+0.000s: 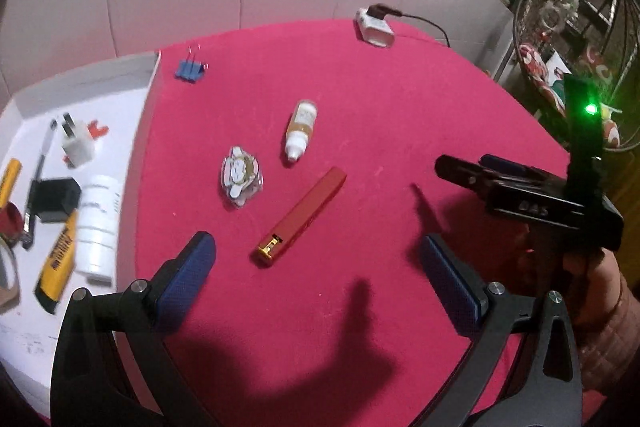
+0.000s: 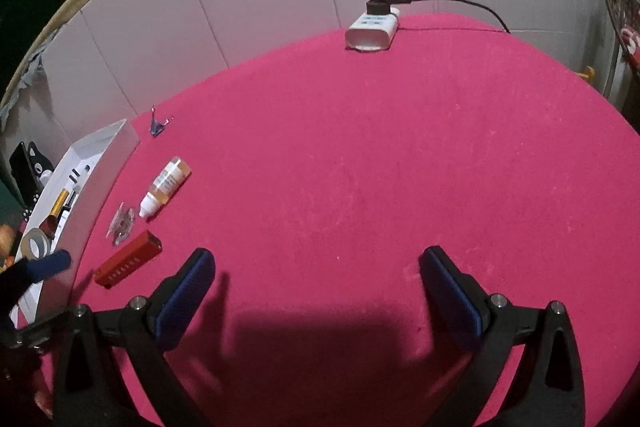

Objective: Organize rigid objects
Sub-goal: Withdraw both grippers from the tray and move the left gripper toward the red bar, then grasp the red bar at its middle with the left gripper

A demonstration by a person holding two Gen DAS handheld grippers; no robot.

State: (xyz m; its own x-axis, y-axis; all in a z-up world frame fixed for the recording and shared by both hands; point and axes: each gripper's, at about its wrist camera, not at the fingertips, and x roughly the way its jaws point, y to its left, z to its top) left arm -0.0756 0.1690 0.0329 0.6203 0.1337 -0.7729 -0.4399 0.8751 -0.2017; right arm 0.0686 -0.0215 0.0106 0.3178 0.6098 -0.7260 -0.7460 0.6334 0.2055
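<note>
Left gripper (image 1: 316, 279) wide apart, nothing between the blue-padded fingers (image 1: 188, 267), poised above the pink felt tabletop (image 1: 400, 115). Directly ahead of the gap, slightly toward the left finger: long red rectangular case with a gold end (image 1: 302, 213), lying flat and diagonal, gold end nearest; the likely next pick, judging from that alignment. Just beyond it, a flat clear-wrapped cartoon monkey badge (image 1: 240, 179) and a small amber dropper bottle with white cap (image 1: 301, 129), lying on its side, cap toward the gripper. Farther ahead and left, a blue binder clip (image 1: 191, 69) near the corner of the white open cardboard tray (image 1: 150, 115). Tray off the left finger's outer side, already holding a white plug adapter (image 1: 78, 147), white cylindrical jar (image 1: 98, 231), yellow-and-black utility knife (image 1: 56, 263) and a black block (image 1: 56, 199) (evidently the collection point, so loose items on the felt count as unsorted). Far ahead, at the table's back edge, a white charger block with a black cable plugged in (image 1: 376, 25); possibly a fixture rather than a task item. Right gripper (image 2: 316, 291) likewise wide and empty, hovering over bare felt, all loose items well off to its left; appears idle, kept out of the left gripper's working lane. Roughly four items judged outstanding. Risk noted: flat badge offers little edge for the pads.
</note>
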